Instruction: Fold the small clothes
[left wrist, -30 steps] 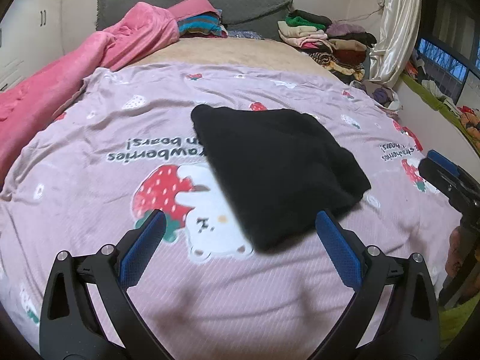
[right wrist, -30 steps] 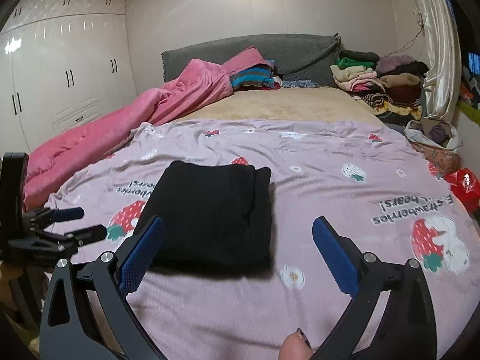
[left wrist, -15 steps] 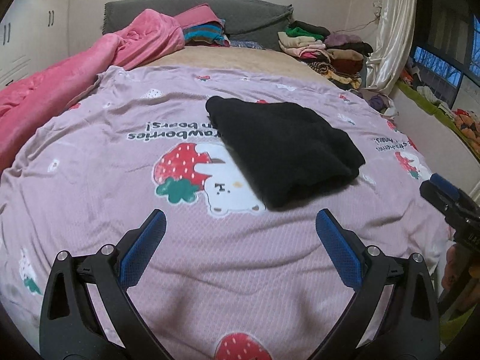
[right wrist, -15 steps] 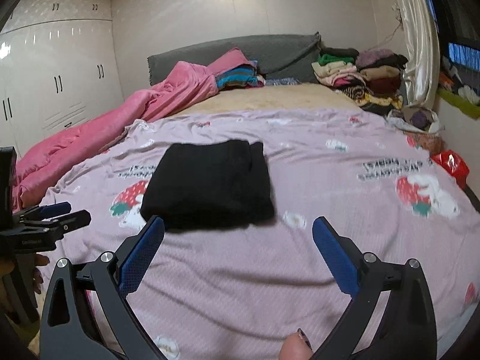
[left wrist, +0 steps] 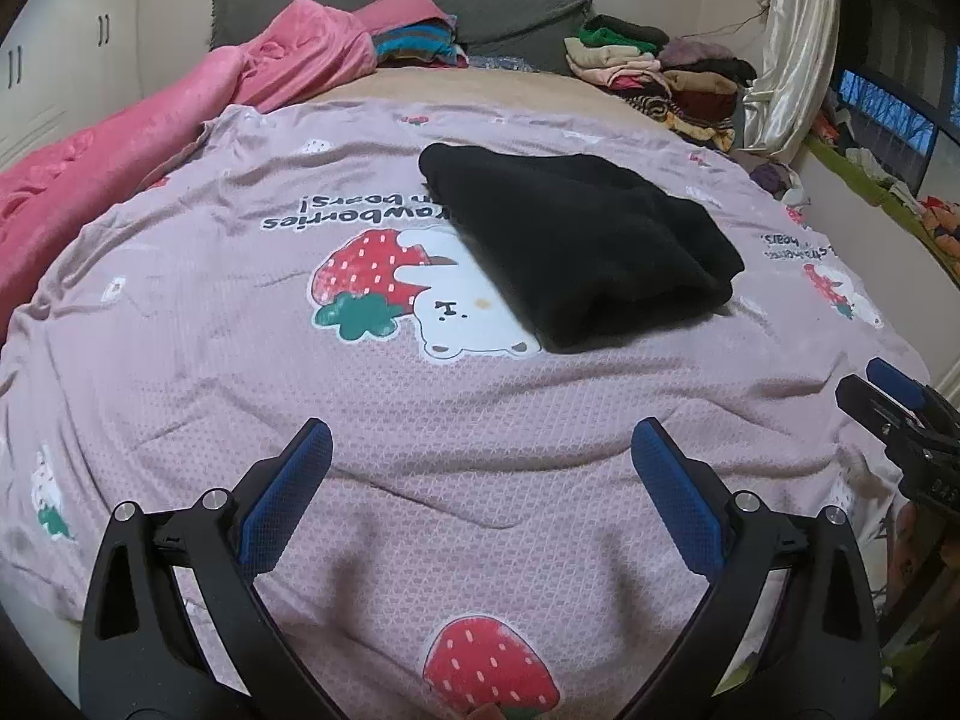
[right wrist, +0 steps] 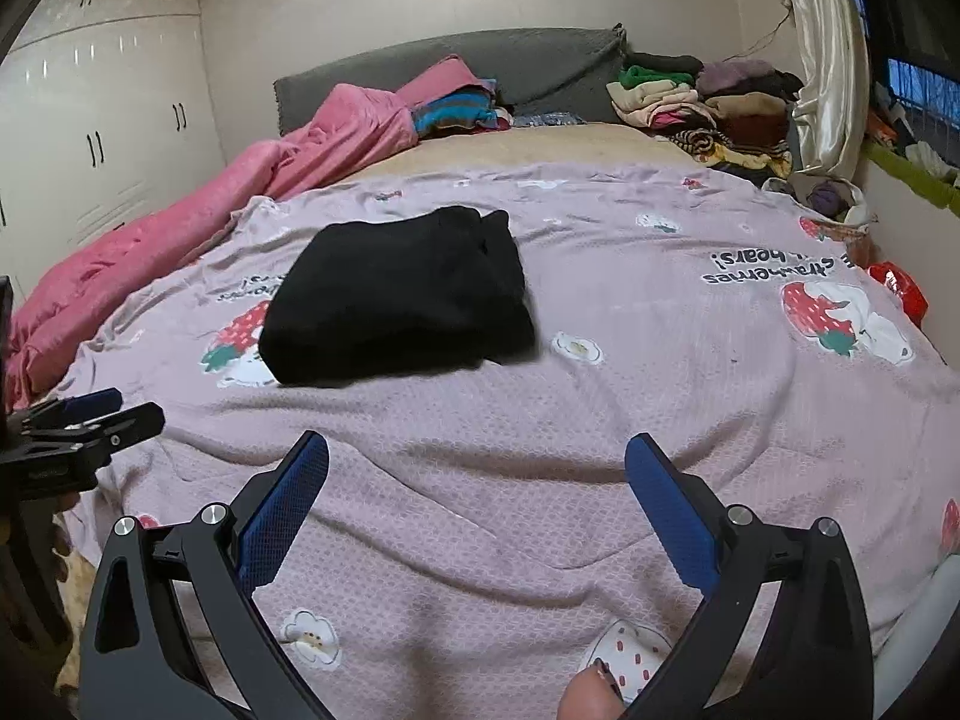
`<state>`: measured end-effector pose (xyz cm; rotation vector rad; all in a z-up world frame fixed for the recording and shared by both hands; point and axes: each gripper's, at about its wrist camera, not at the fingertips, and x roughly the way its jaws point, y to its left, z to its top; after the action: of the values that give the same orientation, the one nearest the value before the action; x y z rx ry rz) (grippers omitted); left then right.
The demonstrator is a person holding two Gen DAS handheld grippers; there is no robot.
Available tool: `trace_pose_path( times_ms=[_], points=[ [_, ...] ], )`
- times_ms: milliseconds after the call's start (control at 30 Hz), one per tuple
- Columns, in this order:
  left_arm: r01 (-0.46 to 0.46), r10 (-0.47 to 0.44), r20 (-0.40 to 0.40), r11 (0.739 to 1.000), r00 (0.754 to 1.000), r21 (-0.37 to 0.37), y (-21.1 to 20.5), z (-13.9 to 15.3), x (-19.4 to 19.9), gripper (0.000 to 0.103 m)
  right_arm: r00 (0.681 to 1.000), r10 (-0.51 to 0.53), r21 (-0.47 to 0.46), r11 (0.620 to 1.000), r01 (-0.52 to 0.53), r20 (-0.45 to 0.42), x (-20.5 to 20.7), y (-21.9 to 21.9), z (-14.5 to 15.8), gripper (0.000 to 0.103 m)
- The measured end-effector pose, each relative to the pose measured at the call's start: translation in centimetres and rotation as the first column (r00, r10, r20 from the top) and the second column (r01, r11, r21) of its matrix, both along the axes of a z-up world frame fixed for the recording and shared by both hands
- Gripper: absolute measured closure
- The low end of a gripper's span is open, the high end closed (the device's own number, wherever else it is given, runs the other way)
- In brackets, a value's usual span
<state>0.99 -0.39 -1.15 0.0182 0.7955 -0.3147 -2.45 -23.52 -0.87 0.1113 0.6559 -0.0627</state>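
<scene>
The left hand-held gripper (left wrist: 480, 480) is hovering low at the bottom of its frame with its blue-padded jaws spread wide and nothing between them. The right hand-held gripper (right wrist: 477, 480) is doing the same, also spread and empty, over the near edge of the bed.

Beyond both, one folded black fleece garment (left wrist: 576, 252) is lying on the lilac strawberry-print bedspread (left wrist: 240, 312), a little above the middle of each frame, partly covering a printed bear and well apart from either tool.

It looks already folded to me, so the step in hand is probably leaving it and reaching for another piece. Doing that well means lifting clear without dragging the bedspread and disturbing the fold.

Counting: two tools, one black garment on the spread, one rumpled pink fluffy blanket (right wrist: 180, 240) at the left, and one pile of stacked folded clothes (right wrist: 702, 102) in the upper right.
</scene>
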Motion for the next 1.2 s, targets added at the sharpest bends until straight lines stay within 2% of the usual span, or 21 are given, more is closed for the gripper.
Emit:
trace_pose_path(
  times_ms=[1200],
  points=[
    [-0.057, 0.057, -0.017, 0.998, 0.998, 0.019, 0.71, 0.04, 0.22, 0.01, 1.0, 0.013, -0.027, 1.0, -0.013, -0.004, -0.21, 0.7, 0.29, 0.004]
  ],
)
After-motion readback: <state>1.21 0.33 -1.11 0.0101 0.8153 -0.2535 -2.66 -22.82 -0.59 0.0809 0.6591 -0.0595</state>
